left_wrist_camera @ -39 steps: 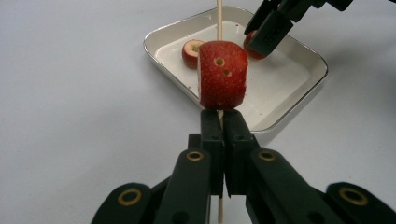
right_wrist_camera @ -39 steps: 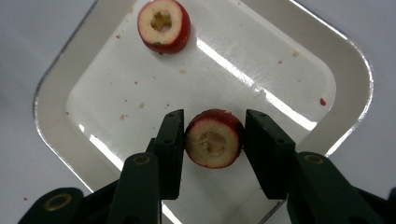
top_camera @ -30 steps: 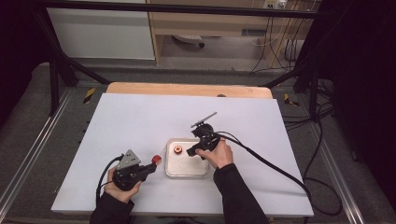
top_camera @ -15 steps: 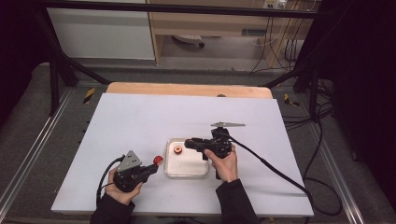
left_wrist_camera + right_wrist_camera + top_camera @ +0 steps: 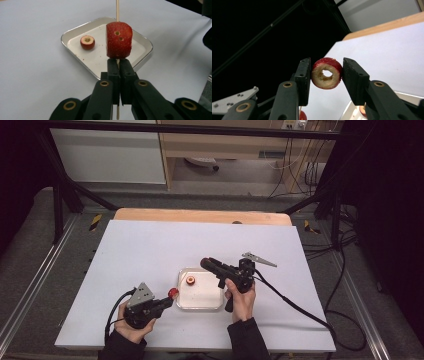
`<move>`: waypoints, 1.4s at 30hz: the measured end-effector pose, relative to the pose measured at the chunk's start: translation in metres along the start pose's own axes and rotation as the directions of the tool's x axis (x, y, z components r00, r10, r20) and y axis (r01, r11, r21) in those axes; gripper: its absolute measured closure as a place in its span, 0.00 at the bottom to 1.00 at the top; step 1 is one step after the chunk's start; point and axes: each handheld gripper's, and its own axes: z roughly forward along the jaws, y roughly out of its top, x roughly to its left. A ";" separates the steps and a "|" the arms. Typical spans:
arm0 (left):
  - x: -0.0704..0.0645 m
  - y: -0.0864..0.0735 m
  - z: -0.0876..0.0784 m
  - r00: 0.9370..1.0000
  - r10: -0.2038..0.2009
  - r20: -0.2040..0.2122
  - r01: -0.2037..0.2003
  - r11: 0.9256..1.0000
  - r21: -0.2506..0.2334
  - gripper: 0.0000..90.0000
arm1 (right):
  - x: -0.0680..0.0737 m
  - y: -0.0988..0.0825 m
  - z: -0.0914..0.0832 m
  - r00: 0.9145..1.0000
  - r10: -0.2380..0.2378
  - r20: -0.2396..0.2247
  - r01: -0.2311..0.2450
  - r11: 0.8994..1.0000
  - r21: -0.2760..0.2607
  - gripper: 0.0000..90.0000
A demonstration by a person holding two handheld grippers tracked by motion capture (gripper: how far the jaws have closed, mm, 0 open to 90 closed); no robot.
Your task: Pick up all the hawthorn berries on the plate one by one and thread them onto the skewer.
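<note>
My left gripper (image 5: 117, 65) is shut on a thin wooden skewer (image 5: 117, 11) that stands upright. A red fruit piece (image 5: 119, 40) with two holes in its face is threaded on the skewer just above the jaws, and it shows as a red dot (image 5: 173, 293) in the high view. My right gripper (image 5: 326, 77) is shut on a red-skinned fruit ring (image 5: 327, 73) with a hollow core, lifted above the white tray (image 5: 213, 302). A second cored fruit piece (image 5: 87, 42) lies in the tray (image 5: 75, 32). The right gripper (image 5: 206, 264) points left over the tray.
A white sheet (image 5: 150, 245) covers the table, with a wooden edge (image 5: 200, 215) at the back. Black cables (image 5: 300, 307) trail from the right gripper across the sheet. Dark frame posts and floor rails surround the table.
My right gripper rose from the tray with the fruit ring and swung level, pointing left. The left gripper with the skewer shifted slightly toward the tray.
</note>
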 end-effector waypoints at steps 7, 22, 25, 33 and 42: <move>-0.008 0.006 0.002 0.999 -0.050 0.010 0.050 0.999 -0.018 0.98 | 0.003 -0.006 0.002 1.000 0.004 -0.001 -0.004 0.993 -0.115 0.67; -0.021 0.016 0.011 0.998 -0.055 0.037 0.056 0.998 -0.016 0.98 | 0.006 -0.019 0.004 0.998 -0.062 -0.029 0.055 0.974 -0.220 0.67; -0.021 0.017 0.012 0.997 -0.059 0.039 0.059 0.998 -0.015 0.98 | 0.006 -0.019 0.004 0.997 -0.067 -0.037 0.057 0.975 -0.217 0.67; -0.021 0.017 0.013 0.997 -0.067 0.044 0.067 0.998 -0.015 0.98 | 0.006 -0.022 0.004 0.994 -0.096 -0.050 0.083 0.974 -0.212 0.67; -0.021 0.017 0.013 0.997 -0.068 0.043 0.068 0.998 -0.017 0.98 | 0.005 -0.024 0.006 0.994 -0.087 -0.064 0.073 0.977 -0.200 0.67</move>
